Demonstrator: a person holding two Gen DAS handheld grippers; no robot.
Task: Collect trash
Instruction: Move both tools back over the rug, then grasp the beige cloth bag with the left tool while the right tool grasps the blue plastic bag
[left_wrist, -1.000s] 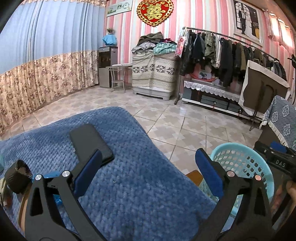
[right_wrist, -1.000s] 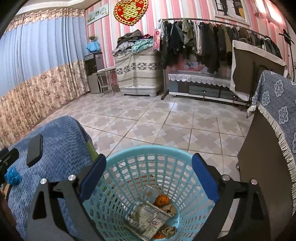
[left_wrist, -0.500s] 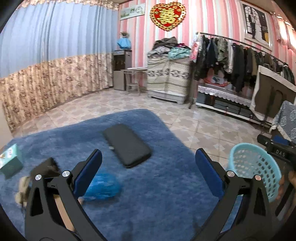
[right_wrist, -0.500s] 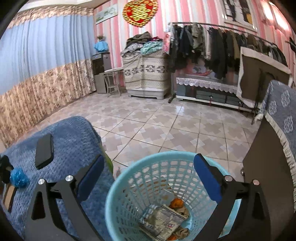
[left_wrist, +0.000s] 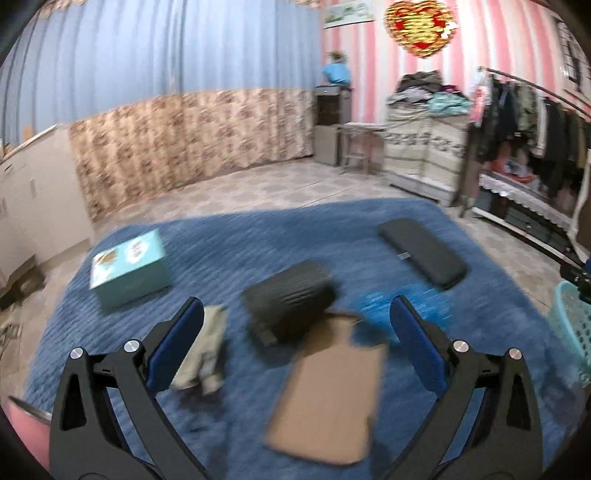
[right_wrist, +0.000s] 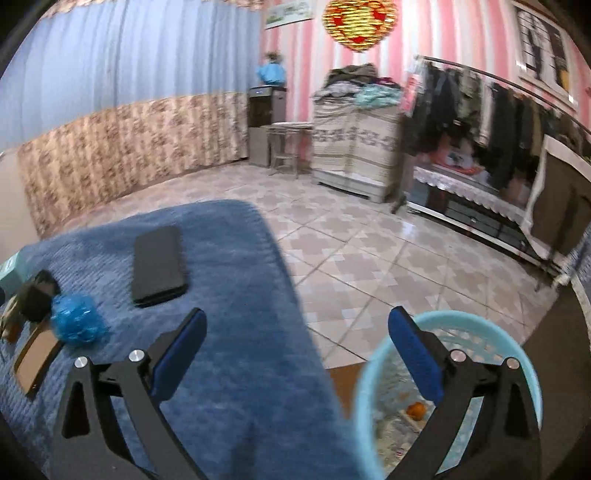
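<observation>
My left gripper (left_wrist: 297, 341) hangs open and empty over a blue blanket-covered table (left_wrist: 229, 240). Between and ahead of its fingers lie a brown cardboard piece (left_wrist: 328, 398), a dark crumpled bag (left_wrist: 290, 295) and a crumpled blue plastic wrapper (left_wrist: 376, 301). A greyish crumpled scrap (left_wrist: 205, 354) sits by the left finger. My right gripper (right_wrist: 297, 354) is open and empty, spanning the table edge and the light blue basket (right_wrist: 373, 373), which holds trash including an orange piece (right_wrist: 415, 410). The blue wrapper (right_wrist: 75, 323) and cardboard (right_wrist: 35, 354) show at the right wrist view's left.
A teal box (left_wrist: 129, 269) and a flat black case (left_wrist: 421, 251) also lie on the blanket; the case (right_wrist: 159, 266) appears in the right wrist view too. Tiled floor (right_wrist: 351, 251) stretches beyond, with a clothes rack (right_wrist: 480, 122) and a covered cabinet (right_wrist: 354, 147) against the far wall.
Both views have swung left. The left gripper now faces the cardboard, dark bag and scrap; the teal box came into view. The right gripper shifted from above the basket toward the table edge.
</observation>
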